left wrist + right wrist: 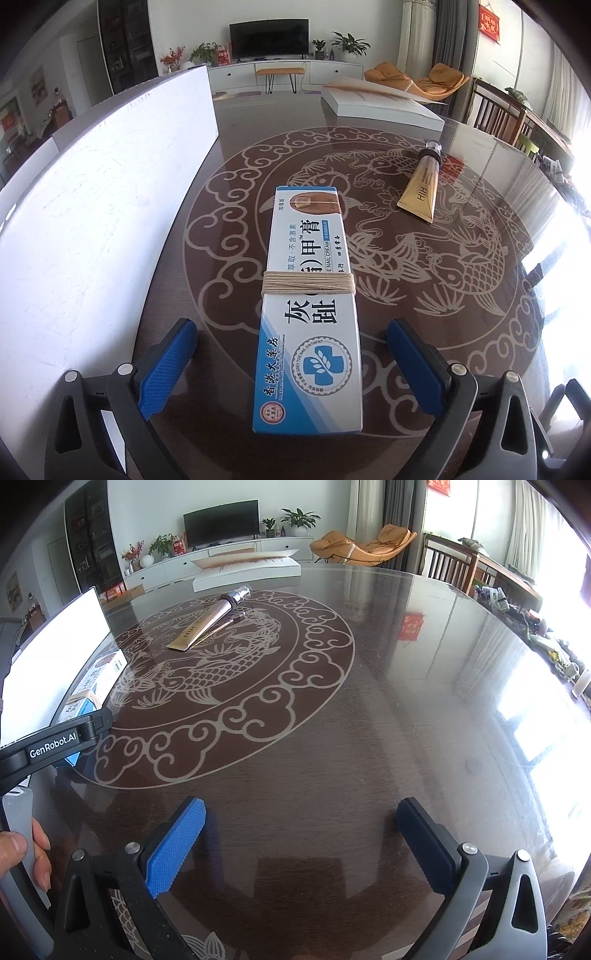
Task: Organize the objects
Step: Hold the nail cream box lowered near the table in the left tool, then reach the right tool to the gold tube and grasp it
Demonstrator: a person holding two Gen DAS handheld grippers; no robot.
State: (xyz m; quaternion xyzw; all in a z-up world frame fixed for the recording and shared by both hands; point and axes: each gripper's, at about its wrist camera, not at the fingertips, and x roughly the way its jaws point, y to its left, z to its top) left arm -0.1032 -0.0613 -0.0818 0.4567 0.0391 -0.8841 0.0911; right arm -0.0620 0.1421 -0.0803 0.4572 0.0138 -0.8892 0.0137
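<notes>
The long white-and-blue cardboard ointment box [308, 295], bound round its middle with pale twine [308, 283], lies flat on the dark glossy round table [461, 369], pointing away across the pale carp-and-cloud pattern. Its near end sits between the blue pads of the left gripper [291, 363] — both pads stand clear of its sides, jaws spread wide, nothing gripped. Just left of the box rises a tall white panel [92, 206]. Farther off to the right lies a gold squeeze tube with a clear cap [423, 181], well apart from the box, and beyond it a flat white box with an open flap [380, 107] at the table's far edge.

The right gripper [301, 845] hovers over bare tabletop at the near right, jaws wide — empty. At the right wrist view's left edge, fingers [22, 853] of a hand show
</notes>
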